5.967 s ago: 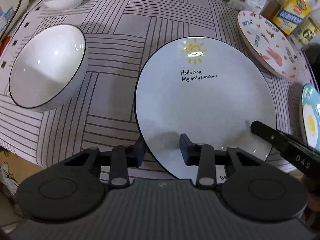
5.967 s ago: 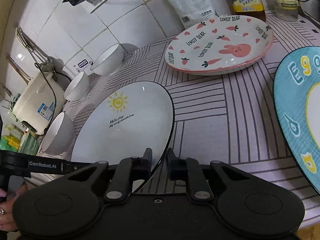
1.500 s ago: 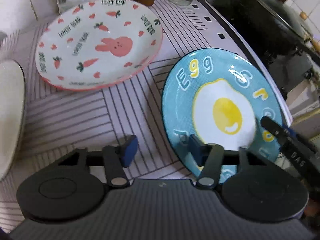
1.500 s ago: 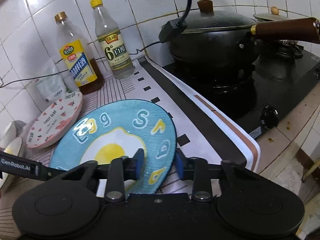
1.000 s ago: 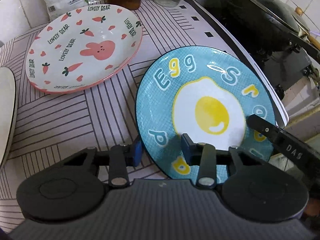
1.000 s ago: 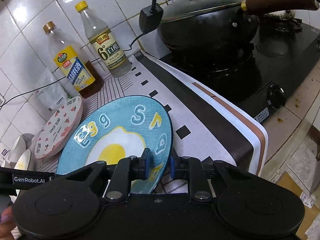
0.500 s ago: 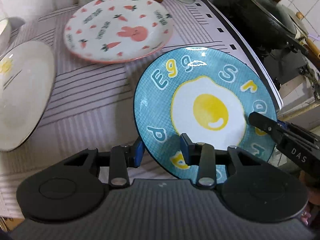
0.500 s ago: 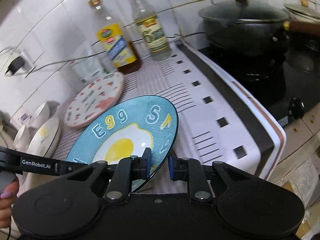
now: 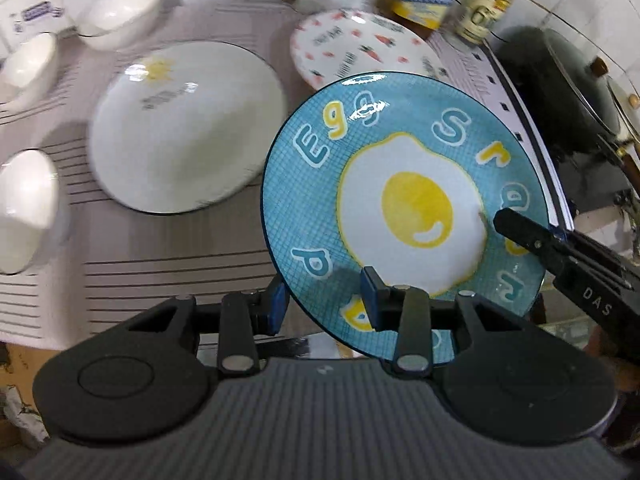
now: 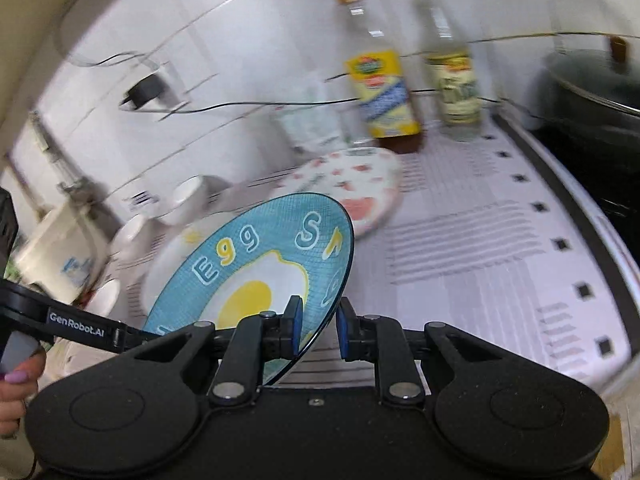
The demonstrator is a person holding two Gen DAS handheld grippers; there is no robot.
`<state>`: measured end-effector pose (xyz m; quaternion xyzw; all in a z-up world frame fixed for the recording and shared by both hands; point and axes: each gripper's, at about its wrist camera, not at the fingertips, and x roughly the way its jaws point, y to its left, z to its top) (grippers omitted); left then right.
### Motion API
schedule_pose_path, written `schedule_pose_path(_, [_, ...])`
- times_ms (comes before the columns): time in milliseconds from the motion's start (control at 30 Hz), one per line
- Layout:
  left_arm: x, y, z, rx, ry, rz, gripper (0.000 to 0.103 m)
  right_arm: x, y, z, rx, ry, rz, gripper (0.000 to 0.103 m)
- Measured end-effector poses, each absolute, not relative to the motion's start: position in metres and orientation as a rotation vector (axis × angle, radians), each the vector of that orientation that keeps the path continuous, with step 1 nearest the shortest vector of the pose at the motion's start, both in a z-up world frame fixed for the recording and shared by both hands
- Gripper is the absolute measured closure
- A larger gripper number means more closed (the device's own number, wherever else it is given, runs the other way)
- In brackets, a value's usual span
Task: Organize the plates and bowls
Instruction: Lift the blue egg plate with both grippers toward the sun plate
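A blue plate with a fried-egg picture [image 9: 404, 184] hangs in the air above the counter, tilted, held by both grippers. My left gripper [image 9: 322, 304] is shut on its near rim. My right gripper [image 10: 318, 330] is shut on its right rim, and its black finger shows at the plate's right side in the left wrist view. From the right wrist the blue egg plate [image 10: 256, 272] slants up to the left. Below and left lies a white sun plate [image 9: 184, 120]. The pink bunny plate [image 9: 360, 48] sits behind. Three white bowls [image 9: 120, 12] stand at the far left.
Two bottles [image 10: 380, 80] and a plastic bag stand against the tiled wall. A black wok [image 9: 568, 80] sits on the stove to the right. A white rice cooker [image 10: 60, 248] is at the left end. The striped cloth [image 10: 480, 240] covers the counter.
Both grippers closed on the blue egg plate, lifted it off the cloth and carried it left; the white sun plate and the bowls have come into view beneath it.
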<state>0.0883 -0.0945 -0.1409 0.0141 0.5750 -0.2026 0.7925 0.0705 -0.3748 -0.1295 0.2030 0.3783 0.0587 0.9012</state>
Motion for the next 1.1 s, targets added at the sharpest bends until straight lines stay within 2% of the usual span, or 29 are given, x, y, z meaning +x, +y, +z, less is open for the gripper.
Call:
schedule_pose_path(400, [0.122, -0.035, -0.127, -0.087, 1.259, -0.297, 0.065, 0.137, -0.334, -0.115, 0.407, 0.764, 0.333, 0.081])
schedule_pose_path(1100, [0.194, -0.001, -0.181, -0.129, 1.341, -0.159, 0.065, 0.242, -0.300, -0.177, 0.465, 0.924, 0.426, 0.081])
